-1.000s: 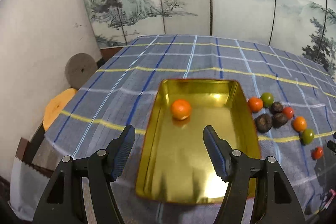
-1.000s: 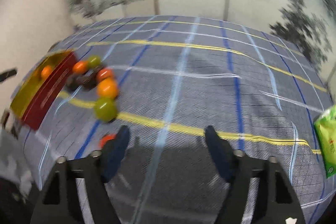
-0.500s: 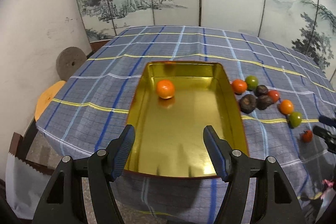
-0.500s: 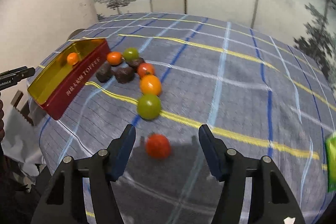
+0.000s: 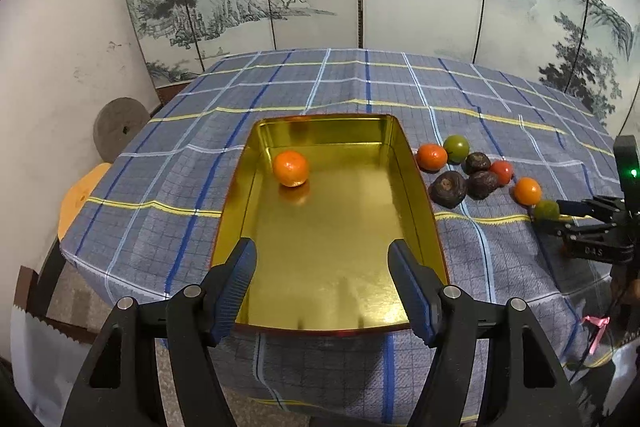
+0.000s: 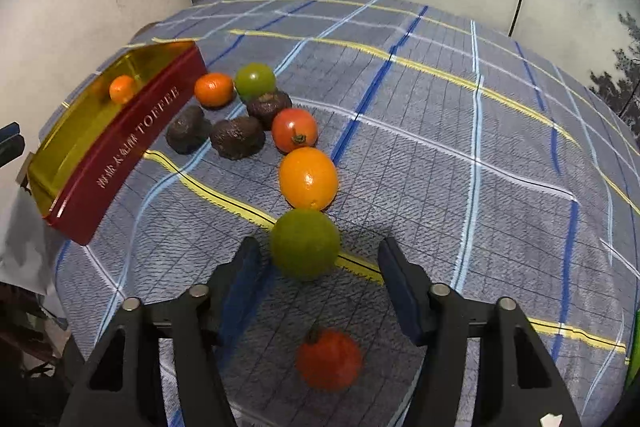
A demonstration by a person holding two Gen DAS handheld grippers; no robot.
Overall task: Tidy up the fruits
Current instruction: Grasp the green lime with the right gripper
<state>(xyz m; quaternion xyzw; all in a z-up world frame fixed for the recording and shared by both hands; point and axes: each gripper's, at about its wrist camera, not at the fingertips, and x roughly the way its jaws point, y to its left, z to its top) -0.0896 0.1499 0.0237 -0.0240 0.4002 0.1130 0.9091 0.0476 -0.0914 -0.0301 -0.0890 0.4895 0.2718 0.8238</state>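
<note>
In the left wrist view a gold-lined tin tray [image 5: 425, 195] lies on the checked cloth, with one mandarin [image 5: 291, 169] at its far end. My left gripper [image 5: 321, 251] hovers open above the tray's near end, nothing between its fingers. To the right of the tray lies a cluster of fruit. In the right wrist view my right gripper [image 6: 319, 251] is closing, its jaws on either side of a green fruit [image 6: 305, 243] with gaps left on both sides. An orange [image 6: 308, 179] lies just beyond it. A red tomato [image 6: 329, 359] sits under the gripper, behind the fingertips.
Beyond the orange lie another red tomato [image 6: 295, 130], three dark wrinkled fruits [image 6: 237, 138], a mandarin [image 6: 214, 89] and a second green fruit [image 6: 255, 81], all close to the tray's red wall [image 6: 120, 151]. A green packet [image 6: 634, 347] lies at the right edge. A painted screen stands behind the table.
My right gripper moved toward the fruit cluster, passing over the near red tomato, and its jaws narrowed around the green fruit. The left gripper drew back slightly, so the whole tray shows.
</note>
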